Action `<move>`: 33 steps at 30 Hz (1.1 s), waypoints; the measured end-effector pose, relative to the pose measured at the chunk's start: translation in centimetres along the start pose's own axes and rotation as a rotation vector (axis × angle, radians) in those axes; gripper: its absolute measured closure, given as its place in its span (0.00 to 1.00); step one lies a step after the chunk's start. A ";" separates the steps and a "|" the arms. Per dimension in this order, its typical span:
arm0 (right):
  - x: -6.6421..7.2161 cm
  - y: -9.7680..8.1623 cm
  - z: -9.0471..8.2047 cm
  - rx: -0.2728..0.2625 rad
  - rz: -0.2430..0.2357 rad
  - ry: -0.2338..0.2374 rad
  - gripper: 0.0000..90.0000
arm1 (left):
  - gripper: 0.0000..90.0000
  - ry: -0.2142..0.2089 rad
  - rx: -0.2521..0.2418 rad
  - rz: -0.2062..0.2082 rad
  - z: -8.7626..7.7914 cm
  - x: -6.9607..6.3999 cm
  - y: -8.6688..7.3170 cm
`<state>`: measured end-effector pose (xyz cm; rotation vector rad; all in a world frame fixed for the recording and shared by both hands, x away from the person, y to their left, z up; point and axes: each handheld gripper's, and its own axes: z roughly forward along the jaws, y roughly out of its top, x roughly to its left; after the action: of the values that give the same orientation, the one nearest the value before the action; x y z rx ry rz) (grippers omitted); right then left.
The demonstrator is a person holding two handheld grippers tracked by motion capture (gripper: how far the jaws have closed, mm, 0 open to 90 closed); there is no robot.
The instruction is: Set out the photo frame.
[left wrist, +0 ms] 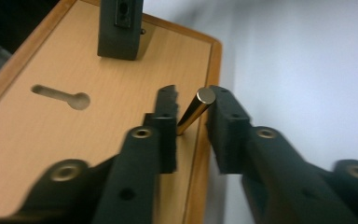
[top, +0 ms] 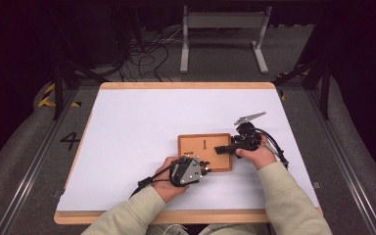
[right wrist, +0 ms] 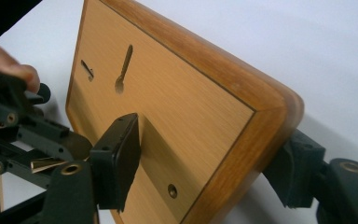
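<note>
Your right gripper (top: 220, 150) straddles the right edge of the wooden board (top: 191, 142): one jaw flat on the top face, the other under the rounded corner, as the right gripper view shows it. It reads as clamped on the board (right wrist: 177, 107), holding it steady on the white table (top: 142, 112). Keep that hold firm and level; if the board rocks, the pin alignment goes.

Your left gripper (top: 206, 167) sits at the board's near edge. In the left gripper view the brass pin (left wrist: 194, 112) stands tilted between the jaws, tip down near the board's edge strip, top leaning toward the right-hand pad. The jaws stand partly open, with a gap on the left side; whether the right pad touches the pin I can't tell, but nothing is pinching it.

For this step, my read:
- Close squarely on the pin's shank, pads parallel, before you lift or push. It's round and polished, so it will likely roll or slip in a skewed grip.
- Bring it upright first; pressing it tilted may jam it.
- Whether it's already seated in a hole isn't visible.

Recesses in the board: the keyhole-shaped slot (left wrist: 60, 95) is empty. A smaller slot (right wrist: 87, 70) near it looks to hold something thin; too small to identify. The small round hole (right wrist: 172, 190) near the right jaw looks empty.
</note>
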<state>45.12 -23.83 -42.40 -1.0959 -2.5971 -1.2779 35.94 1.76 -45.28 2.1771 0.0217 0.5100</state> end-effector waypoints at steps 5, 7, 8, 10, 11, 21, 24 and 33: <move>0.8 -0.1 -0.8 -0.008 -0.044 -0.016 0.43 | 0.68 -0.016 -0.017 -0.046 -1.7 0.4 0.1; 1.1 -0.2 -1.1 -0.008 -0.059 -0.022 0.45 | 0.65 -0.020 -0.015 -0.056 -2.2 0.4 0.0; 1.3 -0.2 -1.3 -0.008 -0.070 -0.026 0.45 | 0.63 -0.022 -0.014 -0.064 -2.6 0.3 -0.1; 1.7 -0.3 -1.6 -0.010 -0.093 -0.034 0.47 | 0.56 -0.035 -0.022 -0.081 -2.9 0.3 -0.2; 1.9 -0.3 -1.8 -0.010 -0.109 -0.039 0.48 | 0.53 -0.057 -0.034 -0.107 -3.3 0.4 -0.3; 3.9 -0.9 -3.0 0.003 -0.228 -0.093 0.54 | 0.47 -0.070 -0.069 -0.199 -6.9 0.3 -2.4; 4.6 -1.2 -3.4 0.007 -0.260 -0.103 0.56 | 0.47 -0.073 -0.059 -0.227 -7.5 0.2 -3.1; 7.0 -2.1 -4.5 0.044 -0.403 -0.168 0.62 | 0.47 -0.026 -0.092 -0.299 -9.6 1.3 -4.8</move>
<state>37.49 -23.86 -38.56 -0.7231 -3.0722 -1.2266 34.41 12.31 -43.44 2.0438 0.2995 0.3051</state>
